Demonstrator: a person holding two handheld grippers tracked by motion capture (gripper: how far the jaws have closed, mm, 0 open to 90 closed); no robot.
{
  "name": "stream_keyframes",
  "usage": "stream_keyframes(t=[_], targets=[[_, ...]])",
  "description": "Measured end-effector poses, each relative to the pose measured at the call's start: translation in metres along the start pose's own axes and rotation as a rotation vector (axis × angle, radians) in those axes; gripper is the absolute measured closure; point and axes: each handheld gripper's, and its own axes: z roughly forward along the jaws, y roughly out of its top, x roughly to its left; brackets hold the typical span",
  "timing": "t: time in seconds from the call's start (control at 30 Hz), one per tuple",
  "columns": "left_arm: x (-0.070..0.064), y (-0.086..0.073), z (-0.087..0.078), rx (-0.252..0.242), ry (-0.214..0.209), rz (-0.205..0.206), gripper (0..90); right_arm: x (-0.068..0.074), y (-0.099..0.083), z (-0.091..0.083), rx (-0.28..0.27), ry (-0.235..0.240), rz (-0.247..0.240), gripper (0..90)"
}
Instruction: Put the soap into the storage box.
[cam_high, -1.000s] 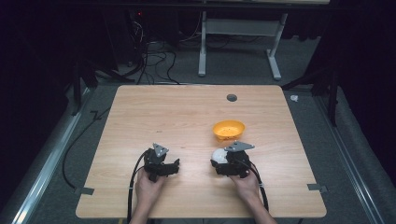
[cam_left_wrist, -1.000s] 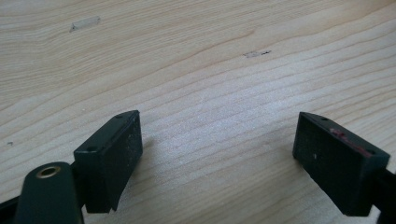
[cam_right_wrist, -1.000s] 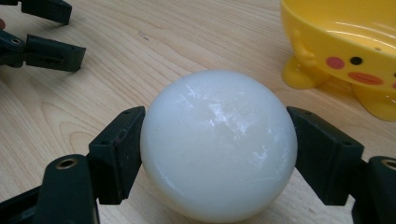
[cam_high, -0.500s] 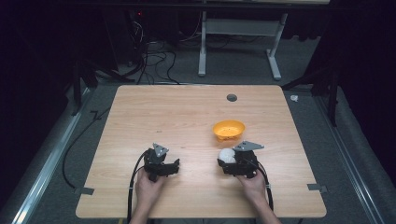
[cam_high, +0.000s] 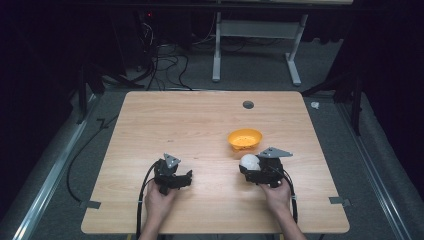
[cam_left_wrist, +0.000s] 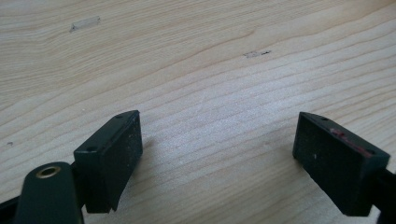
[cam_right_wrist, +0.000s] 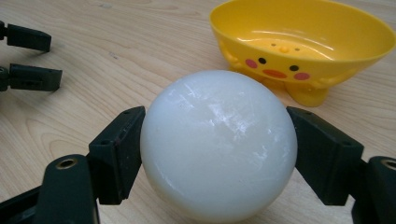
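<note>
White ball (cam_right_wrist: 218, 144) sits squarely between the jaws of our right gripper (cam_right_wrist: 215, 154), both pads pressed against its sides, so we have it clamped. We hold it low over the wooden table (cam_high: 200, 125), just short of the yellow bowl (cam_right_wrist: 303, 42) with the duck face. Our left gripper (cam_left_wrist: 219, 161) rests well apart to the side, jaws spread wide over bare wood.

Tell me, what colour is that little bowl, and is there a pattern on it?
The bowl is yellow with a duck face: black eyes, pink cheeks, orange beak. The right gripper view shows it best.
</note>
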Motion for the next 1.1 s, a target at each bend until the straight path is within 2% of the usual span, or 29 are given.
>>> stream_keyframes(t=[0.6, 1.1], targets=[[0.000, 0.000, 0.000, 0.000, 0.000, 0.000, 16.2, -0.011, 0.013, -0.003, -0.017, -0.009, 0.021, 24.3], [0.000, 0.000, 0.000, 0.000, 0.000, 0.000, 16.2, -0.016, 0.024, -0.004, -0.028, -0.013, 0.013, 24.3]])
